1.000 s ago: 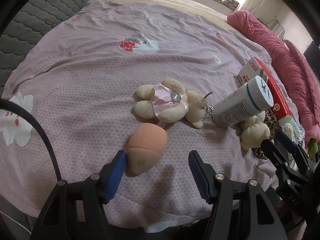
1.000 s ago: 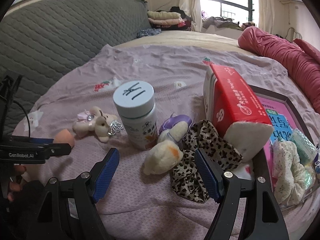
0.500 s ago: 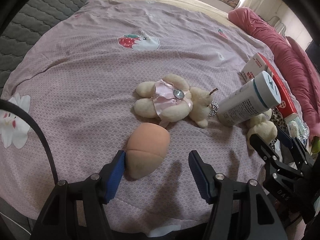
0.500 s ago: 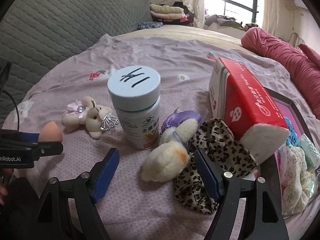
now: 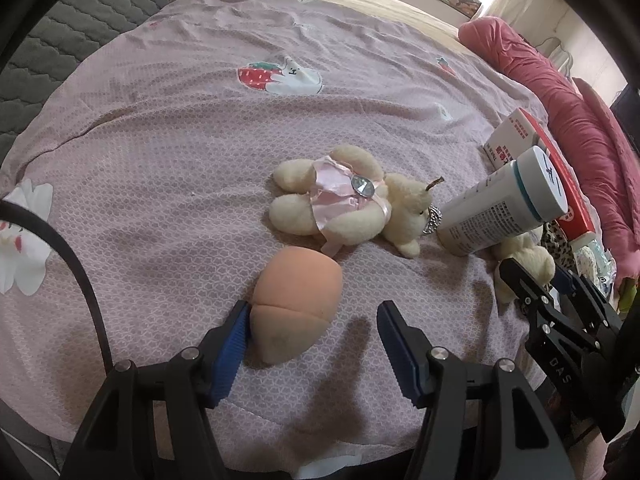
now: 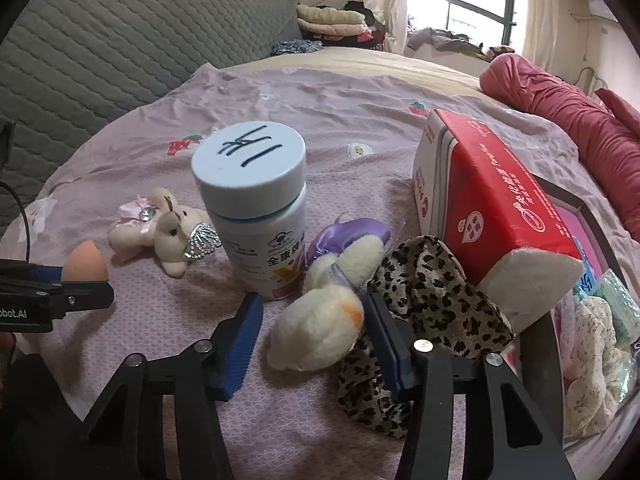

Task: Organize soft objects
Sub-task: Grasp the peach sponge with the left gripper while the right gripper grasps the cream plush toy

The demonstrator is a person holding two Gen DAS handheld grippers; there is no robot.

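**A:** Where do the tongs stand?

**B:** The left gripper (image 5: 312,340) is spread wide, jaws low over the bedsheet (image 5: 168,128); the peach sponge (image 5: 294,304) lies between them, touching the left pad, clear of the right one; nothing is pinched. The right gripper (image 6: 308,332) is likewise released; the cream plush duck (image 6: 320,328) lies between its blue pads, the right pad just at its flank, the left pad apart from it.

**A:** And further out?

**B:** Beyond the sponge lies a plush bunny (image 5: 348,208) in a pink dress, on its side; a white bottle (image 6: 256,216) with a marked lid stands upright just behind the duck; a leopard-print cloth (image 6: 432,296) lies bunched to the duck's right, against a red tissue pack (image 6: 500,208); a floral scrunchie (image 6: 592,352) sits at the far right.
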